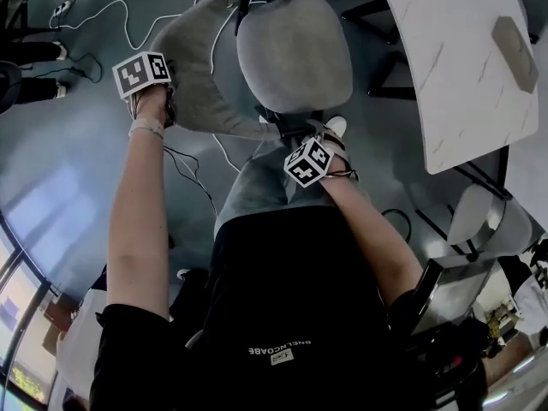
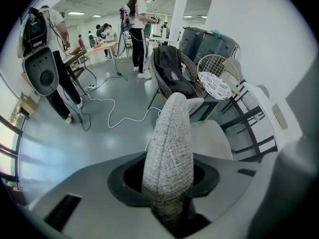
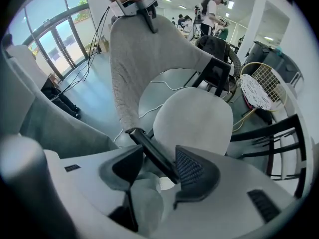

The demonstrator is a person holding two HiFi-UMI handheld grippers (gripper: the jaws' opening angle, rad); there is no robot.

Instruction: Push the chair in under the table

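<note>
We note left gripper [image 2: 167, 183] half closed, clamped on the grey backrest [image 2: 169, 138] edge; right gripper [image 3: 157, 171] wide open, black frame bar [image 3: 152, 153] between its jaws; chair [image 1: 295, 54] at 12 o'clock, table [image 1: 462, 67] at 2 o'clock.

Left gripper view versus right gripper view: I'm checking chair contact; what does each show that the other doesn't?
Only the left gripper view: the left gripper pinching the backrest edge, seen close up. Only the right gripper view: the right gripper open astride a black frame bar. Both: the chair seat, a racket and people beyond.
</note>
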